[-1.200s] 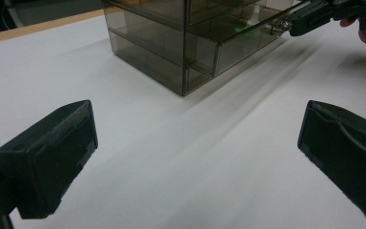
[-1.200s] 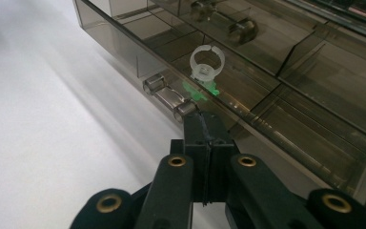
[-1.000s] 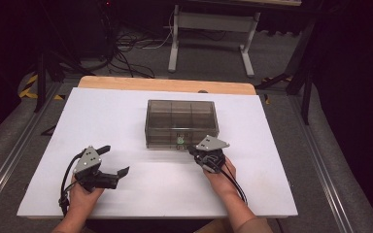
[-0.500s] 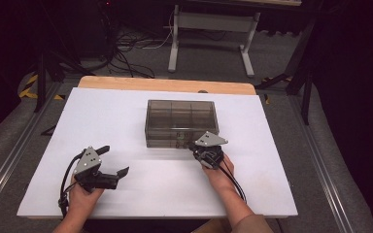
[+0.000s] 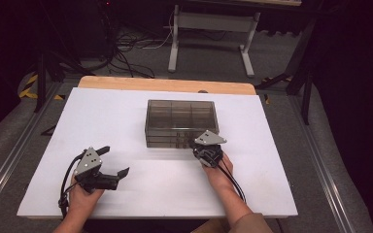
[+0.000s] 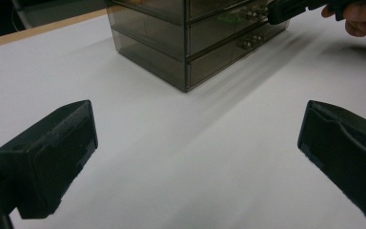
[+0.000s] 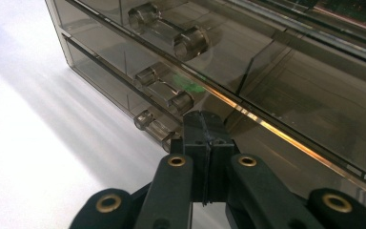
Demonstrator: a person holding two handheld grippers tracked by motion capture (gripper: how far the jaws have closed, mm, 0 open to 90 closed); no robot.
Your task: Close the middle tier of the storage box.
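Between the earlier high view and this one little has shifted: the left gripper rests at seven o'clock on the white tabletop, jaws spread and empty. At centre stands the smoky translucent plastic drawer cabinet; the right gripper, at its five o'clock, is clenched, tips at a clear bar-shaped drawer handle, apparently gripping nothing. Pushing on could skid the light cabinet.
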